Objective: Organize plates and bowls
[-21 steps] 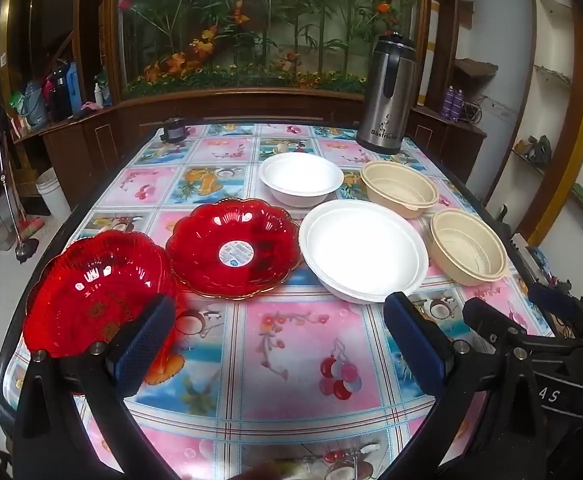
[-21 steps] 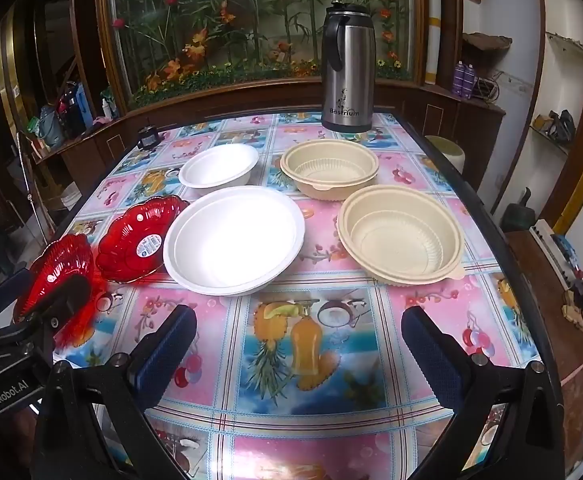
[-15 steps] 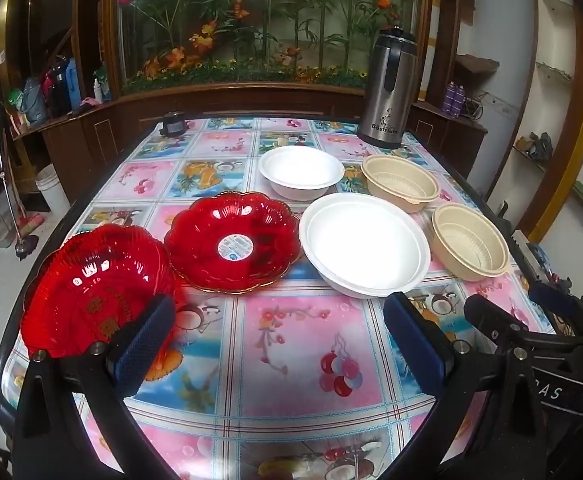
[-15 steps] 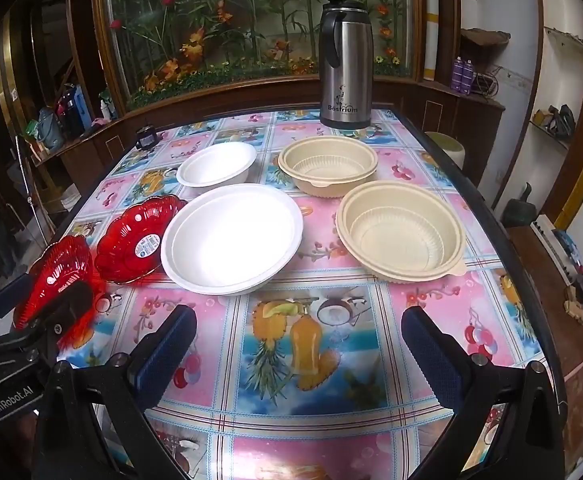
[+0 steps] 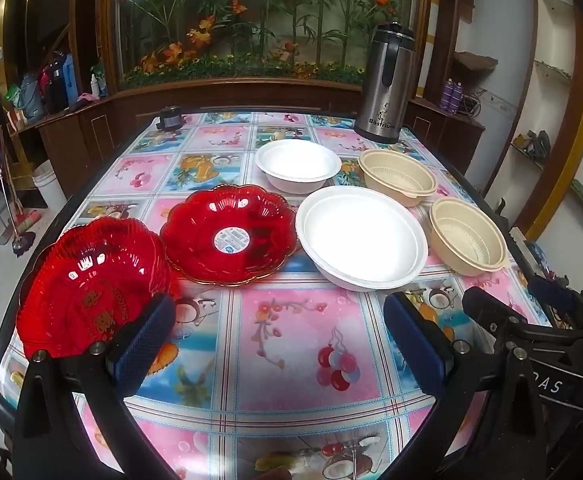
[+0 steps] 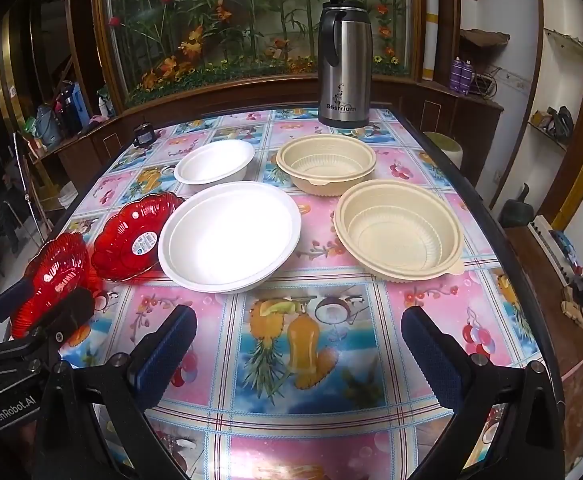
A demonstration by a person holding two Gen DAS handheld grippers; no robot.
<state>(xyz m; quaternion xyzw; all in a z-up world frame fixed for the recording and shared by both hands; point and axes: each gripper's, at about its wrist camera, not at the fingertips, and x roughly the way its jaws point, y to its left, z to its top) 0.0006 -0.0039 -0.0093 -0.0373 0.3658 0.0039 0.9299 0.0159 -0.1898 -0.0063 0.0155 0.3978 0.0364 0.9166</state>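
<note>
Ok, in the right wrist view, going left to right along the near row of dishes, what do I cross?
Red plate with gold lettering → red plate with a sticker → large white bowl → near beige bowl.

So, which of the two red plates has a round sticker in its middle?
The red plate next to the large white bowl. The other red plate, at the table's edge, has gold lettering instead.
</note>
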